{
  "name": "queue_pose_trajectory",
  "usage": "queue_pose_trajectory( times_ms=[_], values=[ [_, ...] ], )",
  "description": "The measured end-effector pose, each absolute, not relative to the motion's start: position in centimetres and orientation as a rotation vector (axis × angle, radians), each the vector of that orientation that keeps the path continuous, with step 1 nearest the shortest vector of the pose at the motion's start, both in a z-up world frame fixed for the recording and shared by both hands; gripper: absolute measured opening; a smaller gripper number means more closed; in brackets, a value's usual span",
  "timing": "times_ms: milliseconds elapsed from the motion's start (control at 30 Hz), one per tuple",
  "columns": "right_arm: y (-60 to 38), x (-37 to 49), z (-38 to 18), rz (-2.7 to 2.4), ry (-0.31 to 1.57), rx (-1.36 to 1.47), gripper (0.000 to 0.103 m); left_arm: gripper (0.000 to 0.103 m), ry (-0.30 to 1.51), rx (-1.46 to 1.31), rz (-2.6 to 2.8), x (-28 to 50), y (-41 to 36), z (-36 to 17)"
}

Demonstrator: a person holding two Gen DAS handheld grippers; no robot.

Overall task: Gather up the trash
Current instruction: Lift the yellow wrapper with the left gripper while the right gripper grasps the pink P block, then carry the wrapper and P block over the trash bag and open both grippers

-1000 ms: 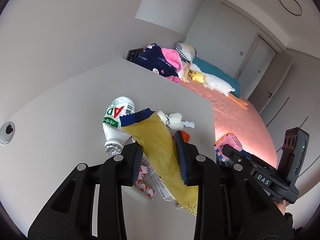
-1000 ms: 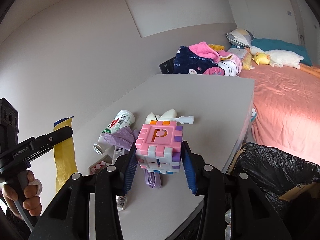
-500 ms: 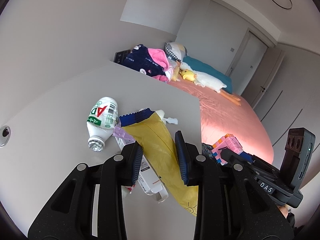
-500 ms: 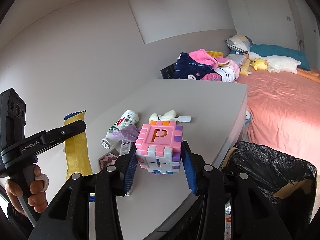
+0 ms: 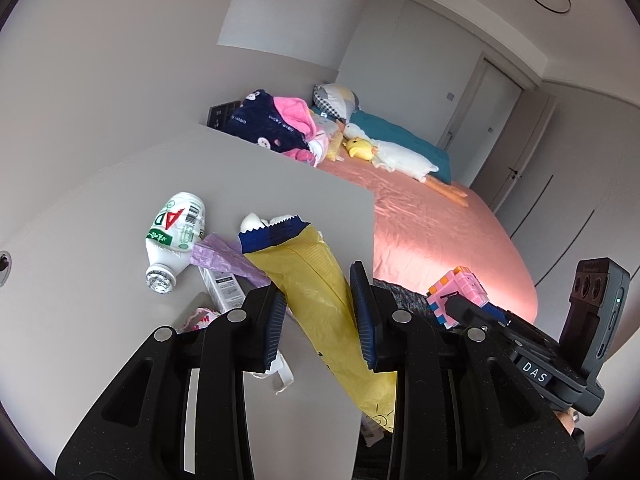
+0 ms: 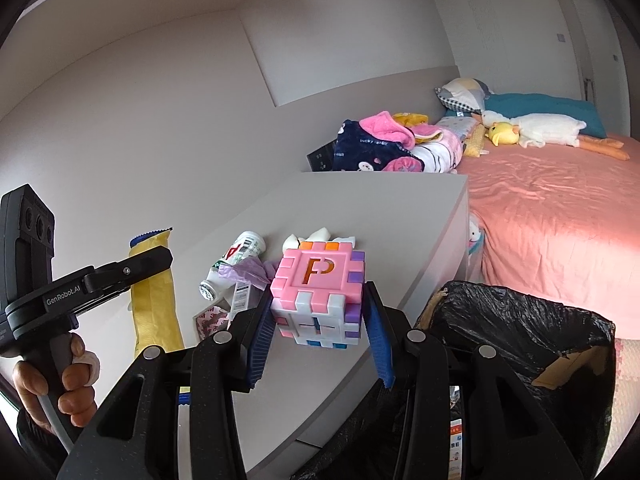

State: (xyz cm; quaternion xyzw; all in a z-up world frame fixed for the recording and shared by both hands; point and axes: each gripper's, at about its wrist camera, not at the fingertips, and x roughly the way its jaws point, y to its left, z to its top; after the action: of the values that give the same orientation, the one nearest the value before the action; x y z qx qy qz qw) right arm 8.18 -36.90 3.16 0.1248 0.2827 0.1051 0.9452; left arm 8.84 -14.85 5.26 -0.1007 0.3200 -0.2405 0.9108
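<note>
The left hand-held gripper [image 5: 320,320] is closed on a yellow wrapper [image 5: 320,300] with a blue serrated top edge; the wrapper stands tilted between the 2 blue pads, its lower end hanging below them. In the right wrist view the same wrapper [image 6: 154,304] hangs from the left hand-held gripper [image 6: 160,256] above the near left edge of the worktop [image 6: 360,208], and the person's hand [image 6: 56,380] grips the handle below.

The right hand-held gripper [image 6: 318,328] is closed on a pink puzzle cube [image 6: 318,292] with an orange letter P on its upper face and white, purple and blue pieces on its sides. Both pads press against the cube's sides, and the cube is held clear of the worktop, near its front edge. Just to the right and lower stands a bin lined with a black bag [image 6: 520,340], mouth open.

On the worktop [image 5: 120,340] lie a white plastic bottle [image 5: 176,236] on its side with red and green print, a crumpled purple wrapper [image 5: 224,260] touching it, a small printed carton [image 5: 224,288] beside that, and a pink-patterned packet [image 5: 200,318] partly hidden by the gripper. A small white object [image 5: 252,222] sits behind the yellow wrapper's top.

Beyond the worktop is a bed [image 6: 560,208] with a pink sheet, a pile of clothes [image 6: 380,144], pillows, and a white plush goose [image 6: 544,130].
</note>
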Motion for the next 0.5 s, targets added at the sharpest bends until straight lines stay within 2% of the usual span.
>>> queue_pose_trajectory(
  times_ms=[500],
  values=[
    [-41.1,4.8,3.9,0.137,0.537,0.277,0.044,0.031,0.667,-0.177,-0.577,7.3,-19.4,5.5]
  ],
)
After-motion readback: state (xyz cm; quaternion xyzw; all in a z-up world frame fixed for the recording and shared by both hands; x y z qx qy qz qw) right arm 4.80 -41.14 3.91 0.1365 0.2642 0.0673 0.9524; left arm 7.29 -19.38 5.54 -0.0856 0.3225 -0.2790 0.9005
